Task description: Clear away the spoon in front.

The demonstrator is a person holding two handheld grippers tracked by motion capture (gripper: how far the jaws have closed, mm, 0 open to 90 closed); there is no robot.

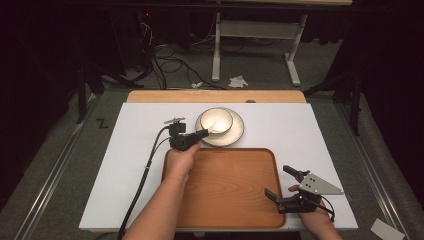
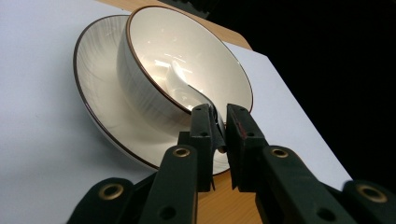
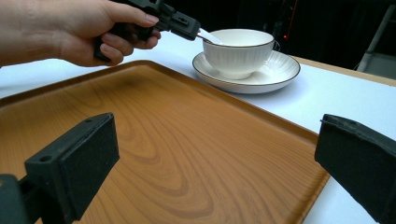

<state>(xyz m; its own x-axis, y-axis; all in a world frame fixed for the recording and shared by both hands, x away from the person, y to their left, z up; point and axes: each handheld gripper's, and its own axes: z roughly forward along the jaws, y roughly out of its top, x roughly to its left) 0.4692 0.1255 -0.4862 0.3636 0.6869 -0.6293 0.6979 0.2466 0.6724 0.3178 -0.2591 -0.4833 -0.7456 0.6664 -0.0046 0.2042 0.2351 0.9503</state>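
Note:
A white bowl (image 1: 216, 120) with a brown rim stands on a matching saucer (image 1: 236, 134) at the back middle of the white table top. A white spoon (image 2: 184, 86) lies in the bowl with its handle over the rim. My left gripper (image 1: 204, 133) is shut on that handle at the bowl's near left side; the left gripper view shows the handle pinched between the jaws (image 2: 218, 126). My right gripper (image 1: 280, 182) stands open over the right edge of the wooden tray (image 1: 225, 195), with nothing between its jaws (image 3: 219, 158).
The wooden tray (image 3: 177, 140) lies at the front middle, bare. The bowl (image 3: 238, 50) and saucer (image 3: 275, 70) stand just beyond its far edge. A wooden board (image 1: 215, 96) borders the table's back. Cables and a table frame (image 1: 260, 30) are on the floor beyond.

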